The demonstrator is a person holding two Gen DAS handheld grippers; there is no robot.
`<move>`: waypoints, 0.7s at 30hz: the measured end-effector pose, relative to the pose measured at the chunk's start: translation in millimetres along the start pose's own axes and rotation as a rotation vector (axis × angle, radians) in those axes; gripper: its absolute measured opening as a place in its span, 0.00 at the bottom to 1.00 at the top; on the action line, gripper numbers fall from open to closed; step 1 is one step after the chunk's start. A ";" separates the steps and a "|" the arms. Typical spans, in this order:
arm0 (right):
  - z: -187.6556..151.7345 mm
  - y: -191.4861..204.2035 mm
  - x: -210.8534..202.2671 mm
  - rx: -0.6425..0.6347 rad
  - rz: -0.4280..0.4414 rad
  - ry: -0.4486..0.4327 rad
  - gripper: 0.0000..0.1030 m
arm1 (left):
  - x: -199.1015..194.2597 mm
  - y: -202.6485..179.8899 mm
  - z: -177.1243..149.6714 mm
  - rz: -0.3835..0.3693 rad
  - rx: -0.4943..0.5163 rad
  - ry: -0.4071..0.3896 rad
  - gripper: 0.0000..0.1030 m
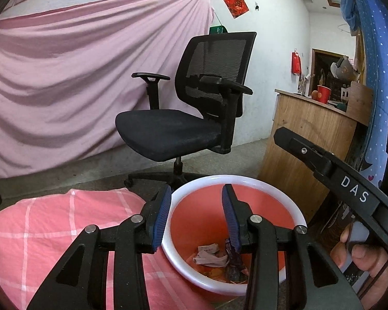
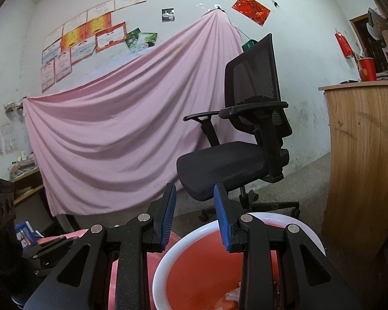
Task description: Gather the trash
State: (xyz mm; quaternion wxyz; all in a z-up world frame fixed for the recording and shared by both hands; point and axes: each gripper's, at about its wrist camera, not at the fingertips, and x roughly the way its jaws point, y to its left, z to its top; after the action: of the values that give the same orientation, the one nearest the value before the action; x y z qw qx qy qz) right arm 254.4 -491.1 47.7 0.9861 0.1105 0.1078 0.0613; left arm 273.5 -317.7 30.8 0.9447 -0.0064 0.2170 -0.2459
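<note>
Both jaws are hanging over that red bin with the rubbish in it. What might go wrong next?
1. The purple wrapper looks caught on the left gripper's right pad; it may cling and lift back out of the bin.
2. The right gripper is close alongside; the two could bump.

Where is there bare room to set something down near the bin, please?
The chair seat is bare, and so is the floor strip between the pink sheet and checked bedding. The bin bottom is crowded with wrappers.
</note>
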 end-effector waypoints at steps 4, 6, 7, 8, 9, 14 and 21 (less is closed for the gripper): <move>0.6 0.1 0.4 -0.004 0.001 0.004 0.28 | -6.2 4.7 1.3 0.017 -0.001 -0.008 0.34; 1.0 1.2 0.1 -0.010 0.003 0.007 0.29 | -10.1 8.1 2.7 0.028 -0.004 -0.010 0.34; 1.1 2.2 0.3 -0.013 0.003 0.008 0.29 | -12.4 10.2 3.1 0.036 -0.006 -0.012 0.34; 1.6 3.4 -0.2 -0.018 0.005 0.008 0.30 | -15.4 11.8 2.7 0.043 -0.007 -0.014 0.34; 1.8 4.9 -0.7 -0.022 0.008 0.008 0.31 | -18.5 13.9 3.3 0.050 -0.009 -0.017 0.34; 3.6 16.8 -3.7 -0.039 0.013 0.008 0.33 | -38.5 28.6 3.6 0.097 -0.024 -0.028 0.34; -3.8 39.9 -7.8 -0.076 -0.003 0.007 0.60 | -74.4 45.7 -1.1 0.154 -0.049 -0.036 0.40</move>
State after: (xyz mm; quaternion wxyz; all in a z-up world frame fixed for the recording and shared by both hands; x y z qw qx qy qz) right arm 242.2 -452.8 54.9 0.9893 0.0726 0.1090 0.0642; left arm 235.7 -242.7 54.6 0.9641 -0.0174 0.2059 -0.1670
